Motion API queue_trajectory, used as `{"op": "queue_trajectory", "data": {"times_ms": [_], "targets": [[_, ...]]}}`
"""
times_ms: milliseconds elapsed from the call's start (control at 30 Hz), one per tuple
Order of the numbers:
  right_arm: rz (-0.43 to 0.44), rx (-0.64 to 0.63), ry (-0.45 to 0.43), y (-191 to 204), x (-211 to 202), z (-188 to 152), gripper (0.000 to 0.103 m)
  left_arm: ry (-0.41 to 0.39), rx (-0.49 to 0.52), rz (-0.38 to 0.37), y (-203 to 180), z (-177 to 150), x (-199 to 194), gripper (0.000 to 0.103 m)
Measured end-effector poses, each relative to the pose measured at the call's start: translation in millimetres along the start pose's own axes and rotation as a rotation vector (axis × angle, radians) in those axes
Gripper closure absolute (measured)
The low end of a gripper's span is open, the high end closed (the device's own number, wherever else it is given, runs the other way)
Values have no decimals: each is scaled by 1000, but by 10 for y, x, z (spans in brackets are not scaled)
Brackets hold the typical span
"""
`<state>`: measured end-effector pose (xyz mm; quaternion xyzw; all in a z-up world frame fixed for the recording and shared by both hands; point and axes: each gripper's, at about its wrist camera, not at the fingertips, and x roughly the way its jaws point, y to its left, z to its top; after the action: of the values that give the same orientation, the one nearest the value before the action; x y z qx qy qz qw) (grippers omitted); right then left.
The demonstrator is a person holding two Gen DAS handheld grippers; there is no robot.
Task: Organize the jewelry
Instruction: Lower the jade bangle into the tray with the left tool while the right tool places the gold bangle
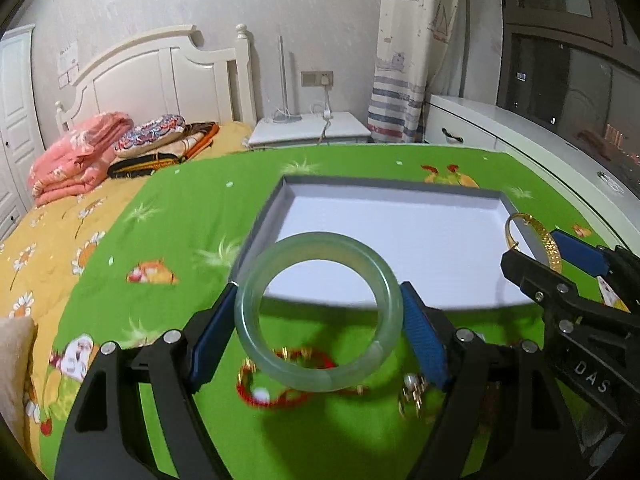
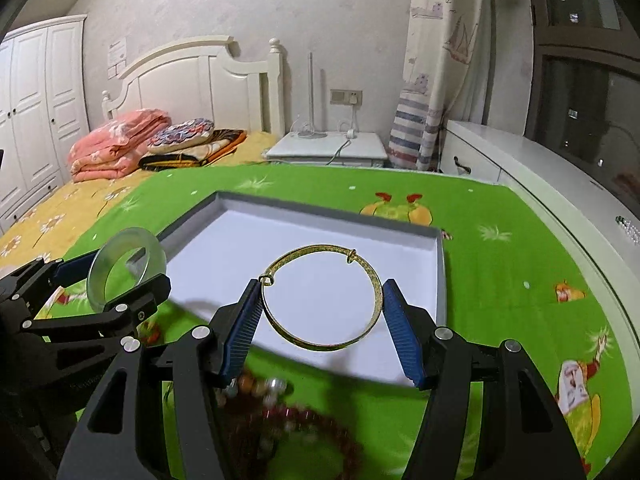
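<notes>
Left claw (image 1: 320, 320) grips jade bangle (image 1: 318, 314) — rigid, slick, brittle; right claw (image 2: 322, 312) clamps thin gold bangle (image 2: 322, 298) — light, springy.

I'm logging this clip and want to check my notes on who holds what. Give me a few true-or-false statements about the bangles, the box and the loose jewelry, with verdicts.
1. The left tongs grip a pale green bangle. True.
2. The right tongs are empty. False: they are shut on a gold bangle.
3. The white-lined box already holds several pieces. False: its floor shows no jewelry in either view.
4. A red bracelet lies on the green cloth, outside the box. True.
5. The gold bangle rests on the cloth. False: it is held up between the blue pads.
</notes>
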<state>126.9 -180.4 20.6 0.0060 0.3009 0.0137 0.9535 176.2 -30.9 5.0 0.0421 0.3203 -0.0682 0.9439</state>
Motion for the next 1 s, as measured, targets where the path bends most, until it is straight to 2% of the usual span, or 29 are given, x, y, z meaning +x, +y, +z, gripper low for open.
{"op": "queue_trajectory", "data": {"times_ms": [233, 600, 633, 700, 733, 833, 1000], "targets": [[-53, 15, 7, -65, 334, 170, 44, -16, -3, 20, 44, 237, 272, 26], [-80, 46, 76, -97, 725, 294, 44, 37, 9, 40, 78, 479, 781, 26], [-77, 53, 80, -104, 738, 297, 43, 44, 10, 41, 80, 479, 806, 26], [-77, 62, 77, -125, 750, 300, 34, 62, 11, 42, 80, 463, 868, 26], [-78, 64, 71, -130, 741, 298, 34, 65, 14, 38, 81, 454, 892, 26], [-87, 60, 63, -141, 722, 290, 34, 19, 32, 67, 50, 428, 838, 25], [-80, 74, 53, -161, 617, 233, 34, -16, 43, 91, 24, 390, 717, 14]]}}
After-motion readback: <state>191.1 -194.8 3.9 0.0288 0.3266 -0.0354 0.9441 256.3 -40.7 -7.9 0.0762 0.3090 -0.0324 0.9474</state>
